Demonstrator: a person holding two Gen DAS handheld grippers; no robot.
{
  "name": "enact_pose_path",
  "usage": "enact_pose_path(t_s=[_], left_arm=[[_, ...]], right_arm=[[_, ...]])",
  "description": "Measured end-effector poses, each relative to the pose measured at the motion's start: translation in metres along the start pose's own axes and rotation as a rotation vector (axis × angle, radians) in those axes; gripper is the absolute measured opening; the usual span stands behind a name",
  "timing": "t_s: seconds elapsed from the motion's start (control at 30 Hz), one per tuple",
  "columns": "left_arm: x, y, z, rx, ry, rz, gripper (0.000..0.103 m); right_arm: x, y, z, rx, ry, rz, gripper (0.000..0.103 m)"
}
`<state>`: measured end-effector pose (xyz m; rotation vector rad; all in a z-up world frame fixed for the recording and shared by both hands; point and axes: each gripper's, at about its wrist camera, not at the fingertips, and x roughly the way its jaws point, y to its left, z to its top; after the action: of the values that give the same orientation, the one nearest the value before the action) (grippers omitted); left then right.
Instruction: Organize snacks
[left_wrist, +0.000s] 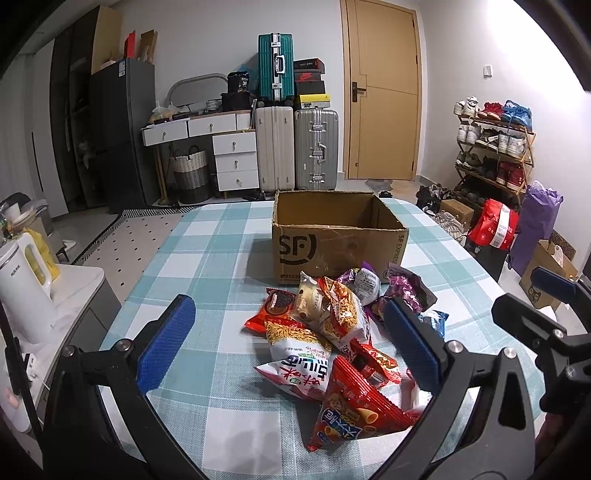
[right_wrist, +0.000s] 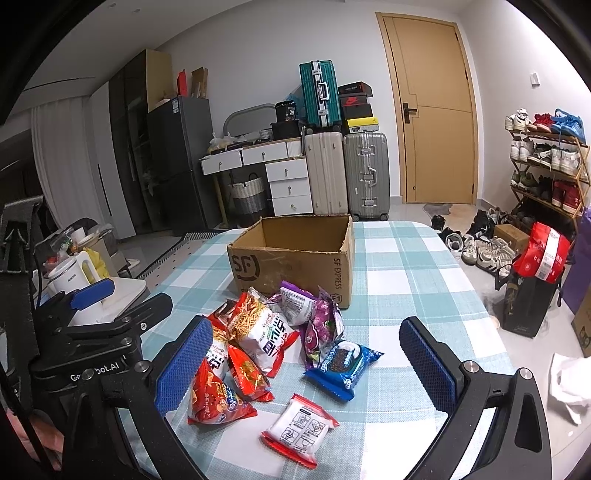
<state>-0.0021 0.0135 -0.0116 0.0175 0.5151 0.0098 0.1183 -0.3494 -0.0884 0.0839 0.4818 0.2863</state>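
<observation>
Step in hand: approach, nothing yet grasped. Left gripper (left_wrist: 288, 339) and right gripper (right_wrist: 306, 363) both stand spread wide and empty above the heap of foil snack packets (left_wrist: 332, 332) mid-surface on the blue-and-white checked tablecloth (left_wrist: 207, 243). The open brown cardboard box (left_wrist: 338, 240) sits just beyond, toward the far edge, apparently empty. Next move: close on one packet and carry it boxward. Only the right view shows the red-edged white sachet (right_wrist: 299, 428) lying apart.
</observation>
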Motion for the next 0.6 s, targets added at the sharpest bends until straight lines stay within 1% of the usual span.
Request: enact_pose_path(t_s=[0.47,0.6], left_arm=[[0.006,0.001,-0.004,-0.005,0.01,0.002,0.102],[0.011,0.002,-0.006,-0.008,0.026,0.003,0.102]], right_arm=[[0.0,-0.002,-0.001,0.004,0.023,0.016,0.103],[0.002,-0.004,-0.005,0.008,0.037,0.023,0.103]])
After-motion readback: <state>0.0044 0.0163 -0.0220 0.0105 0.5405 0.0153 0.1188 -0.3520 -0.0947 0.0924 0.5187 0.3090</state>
